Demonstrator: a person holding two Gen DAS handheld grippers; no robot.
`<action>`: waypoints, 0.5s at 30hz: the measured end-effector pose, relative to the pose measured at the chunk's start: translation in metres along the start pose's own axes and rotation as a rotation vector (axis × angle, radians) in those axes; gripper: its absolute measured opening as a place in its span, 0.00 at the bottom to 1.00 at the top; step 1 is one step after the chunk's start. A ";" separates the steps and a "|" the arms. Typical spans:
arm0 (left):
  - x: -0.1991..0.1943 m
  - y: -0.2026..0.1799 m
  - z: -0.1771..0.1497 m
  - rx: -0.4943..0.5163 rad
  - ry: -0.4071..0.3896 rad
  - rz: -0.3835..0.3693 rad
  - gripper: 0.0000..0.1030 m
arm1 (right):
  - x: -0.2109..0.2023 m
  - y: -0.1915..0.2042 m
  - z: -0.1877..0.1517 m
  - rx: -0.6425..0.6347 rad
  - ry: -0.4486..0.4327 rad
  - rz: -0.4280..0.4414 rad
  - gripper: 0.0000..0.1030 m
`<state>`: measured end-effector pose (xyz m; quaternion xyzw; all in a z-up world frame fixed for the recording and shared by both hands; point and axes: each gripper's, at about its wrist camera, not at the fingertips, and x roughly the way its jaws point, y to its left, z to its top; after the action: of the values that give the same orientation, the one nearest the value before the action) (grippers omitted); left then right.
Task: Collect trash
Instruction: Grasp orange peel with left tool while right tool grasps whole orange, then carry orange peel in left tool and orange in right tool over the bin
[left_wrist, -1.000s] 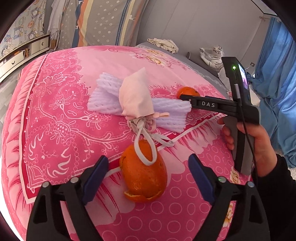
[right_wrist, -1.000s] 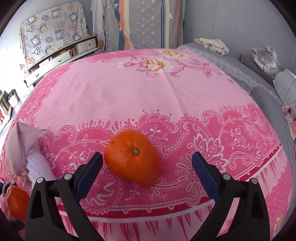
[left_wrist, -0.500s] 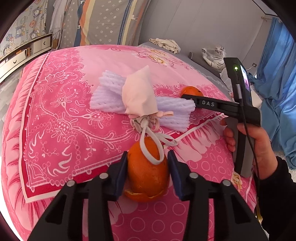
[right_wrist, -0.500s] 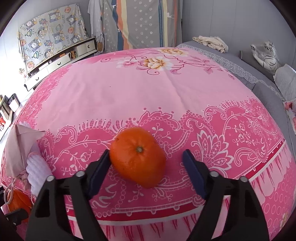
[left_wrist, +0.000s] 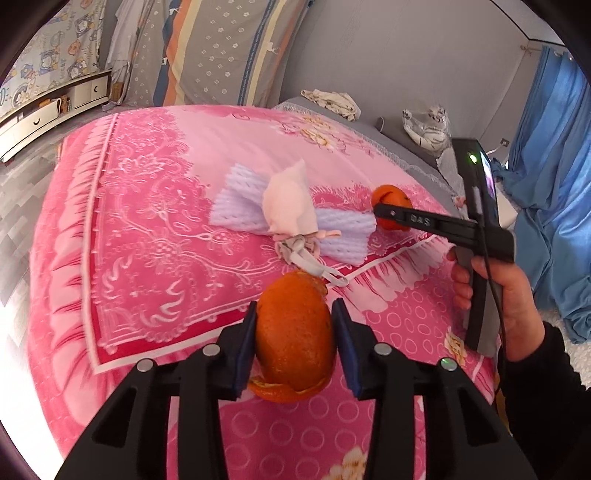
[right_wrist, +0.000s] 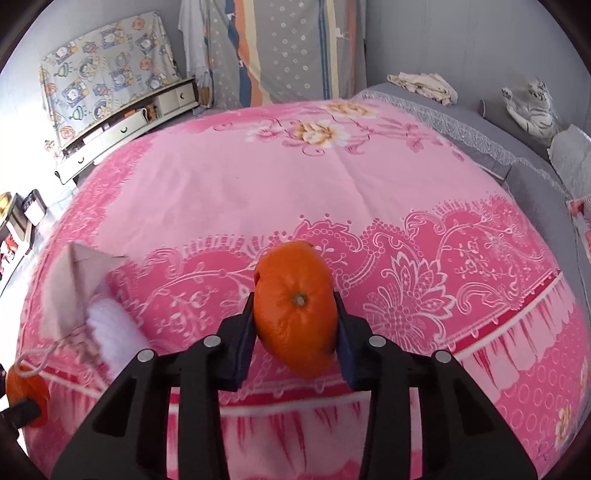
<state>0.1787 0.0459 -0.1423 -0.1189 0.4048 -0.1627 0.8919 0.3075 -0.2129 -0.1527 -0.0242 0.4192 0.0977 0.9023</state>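
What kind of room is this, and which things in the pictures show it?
Most likely a bedroom. A bed under a pink floral blanket fills the view, a plush tiger lies at its grey far side, and a drawer unit stands by the wall.

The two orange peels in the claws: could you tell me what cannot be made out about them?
- Left wrist view: left claw pads hide the peel's sides.
- Right wrist view: right claw covers the orange peel's underside.
- Neither view shows a trash container.
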 end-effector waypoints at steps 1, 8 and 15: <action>-0.007 0.001 0.000 -0.003 -0.013 0.001 0.36 | -0.008 0.000 -0.002 0.007 -0.008 0.015 0.34; -0.050 0.004 0.002 -0.005 -0.117 0.030 0.36 | -0.059 0.005 -0.015 0.041 -0.052 0.109 0.34; -0.082 -0.016 0.007 0.042 -0.188 0.025 0.36 | -0.117 0.010 -0.032 0.054 -0.132 0.165 0.34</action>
<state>0.1300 0.0639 -0.0761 -0.1101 0.3173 -0.1482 0.9302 0.2085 -0.2256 -0.0840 0.0414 0.3620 0.1618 0.9171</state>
